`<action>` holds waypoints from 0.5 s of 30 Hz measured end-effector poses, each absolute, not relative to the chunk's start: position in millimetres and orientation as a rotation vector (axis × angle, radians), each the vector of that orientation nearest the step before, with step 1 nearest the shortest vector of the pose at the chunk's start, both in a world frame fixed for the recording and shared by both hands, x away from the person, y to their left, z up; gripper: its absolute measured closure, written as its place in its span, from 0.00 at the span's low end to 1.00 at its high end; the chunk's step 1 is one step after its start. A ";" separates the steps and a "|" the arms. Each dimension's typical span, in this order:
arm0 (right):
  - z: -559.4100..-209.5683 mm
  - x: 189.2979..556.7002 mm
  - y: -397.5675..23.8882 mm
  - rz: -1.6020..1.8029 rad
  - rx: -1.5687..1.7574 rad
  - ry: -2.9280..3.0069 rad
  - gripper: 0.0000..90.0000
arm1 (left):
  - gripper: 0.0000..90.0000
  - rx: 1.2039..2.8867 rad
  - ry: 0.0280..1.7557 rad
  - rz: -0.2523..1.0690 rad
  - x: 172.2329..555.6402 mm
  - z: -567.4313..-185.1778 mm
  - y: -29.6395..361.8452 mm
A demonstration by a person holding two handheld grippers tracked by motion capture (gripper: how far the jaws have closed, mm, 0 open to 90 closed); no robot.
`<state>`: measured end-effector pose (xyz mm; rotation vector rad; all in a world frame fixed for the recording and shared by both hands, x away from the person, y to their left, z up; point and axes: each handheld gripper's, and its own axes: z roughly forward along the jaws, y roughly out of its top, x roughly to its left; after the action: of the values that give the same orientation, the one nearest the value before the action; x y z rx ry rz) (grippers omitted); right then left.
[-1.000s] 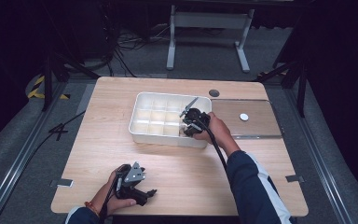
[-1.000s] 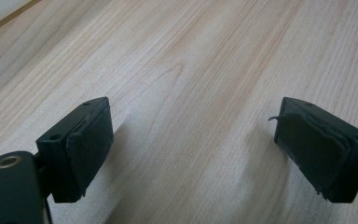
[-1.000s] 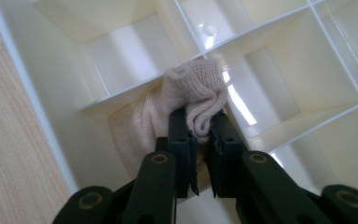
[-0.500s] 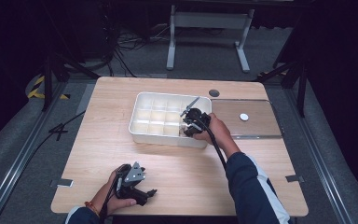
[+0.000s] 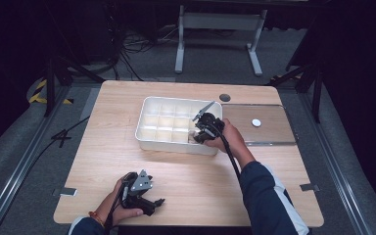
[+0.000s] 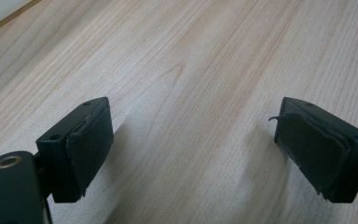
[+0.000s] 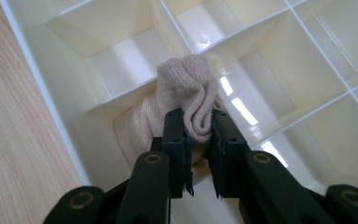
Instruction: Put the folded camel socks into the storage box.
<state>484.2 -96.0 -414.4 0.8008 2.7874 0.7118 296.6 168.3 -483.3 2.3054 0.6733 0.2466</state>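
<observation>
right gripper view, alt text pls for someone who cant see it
The right gripper pinches a fold of a pale pink knitted sock between its black jaws, which have just been opening. The sock sits in a compartment of a cream divided tray, against the tray's outer wall, with the wooden table beside.

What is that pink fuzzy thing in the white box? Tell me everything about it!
It looks like a soft knitted sock, pale pink-beige, bunched up and folded over on itself. It sits in a corner compartment of the white divided tray, draped partly over a divider wall. The right gripper has a fold of it between its black jaws, which have just been opening a little. Its lower part is hidden behind the jaws.
</observation>
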 end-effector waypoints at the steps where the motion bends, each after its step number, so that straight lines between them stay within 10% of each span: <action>1: -413.7 483.7 -96.4 0.715 0.798 2.783 0.87 | 0.13 2.306 0.674 0.247 296.5 -483.2 168.3; 15: -396.4 475.6 -103.4 0.805 0.791 2.720 0.76 | 0.13 2.299 0.685 0.244 295.9 -483.4 167.9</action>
<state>475.6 -103.4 -396.4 0.7910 2.7197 0.8052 295.9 167.9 -483.4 2.2994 0.6847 0.2437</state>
